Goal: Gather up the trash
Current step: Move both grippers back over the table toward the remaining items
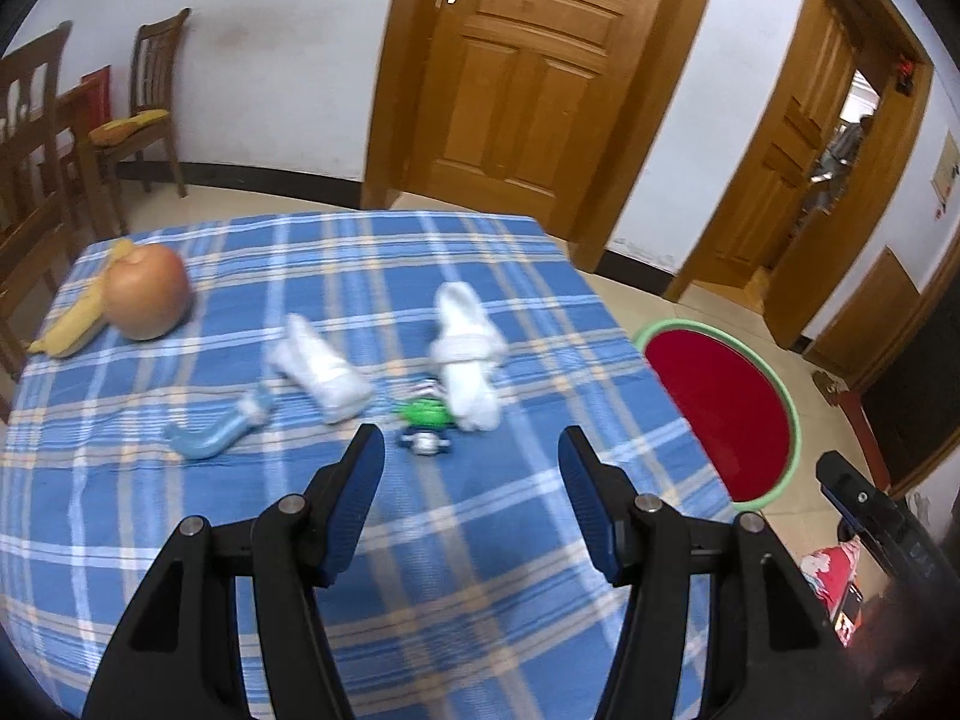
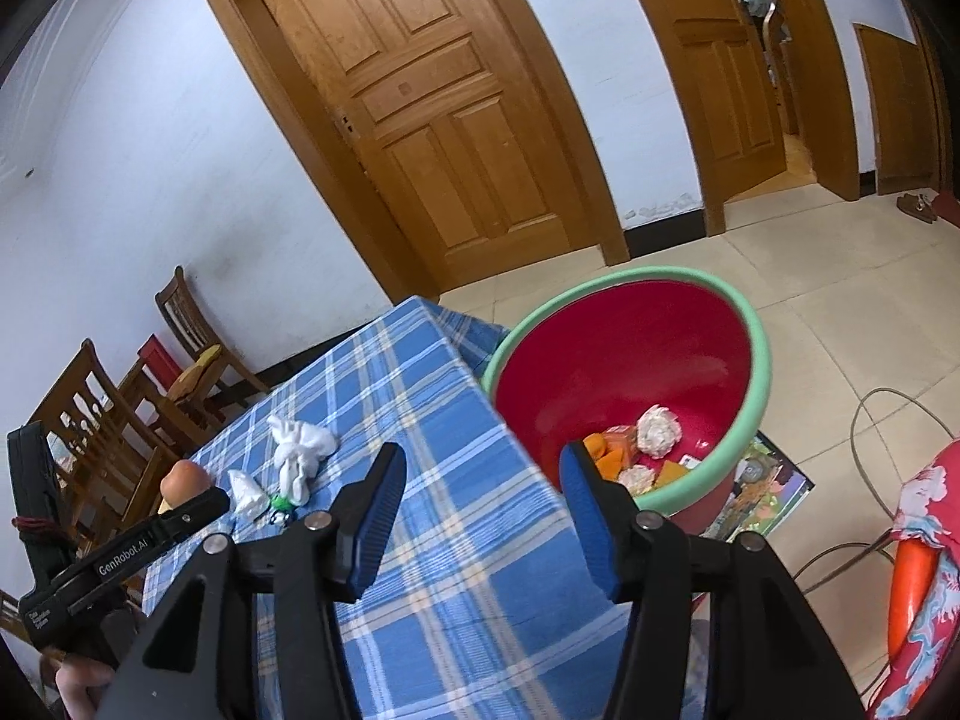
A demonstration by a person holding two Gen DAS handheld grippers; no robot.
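The left gripper (image 1: 471,462) hangs over the near part of the table (image 1: 180,540), jaws spread wide with nothing between them. Ahead of it, at about 12 o'clock, lies a small green wrapper (image 1: 423,411) with a striped scrap touching it; motion blur makes it hard to tell what they are. Just past them, toward 1 o'clock, sits a knotted tissue (image 1: 465,348), and at 11 o'clock a second tissue (image 1: 321,369). A pale blue tube (image 1: 219,429) lies at 10 o'clock, its print too smeared to read. Far off at 10 o'clock an apple (image 1: 147,291) rests against a banana peel (image 1: 75,315), which it partly hides.

The right gripper (image 2: 480,480) is also wide open and empty, poised over the table's right edge. Its right finger covers part of the bin (image 2: 753,360), which stands on the floor at 1 o'clock, beside the table. Inside the bin lie a crumpled paper ball (image 2: 659,429), orange peel (image 2: 600,450) and other bits half hidden behind the fingertip. In the left wrist view the table edge cuts off the bin's near side and its contents cannot be seen. Under the bin, a printed sheet (image 2: 771,489) shows only one corner.
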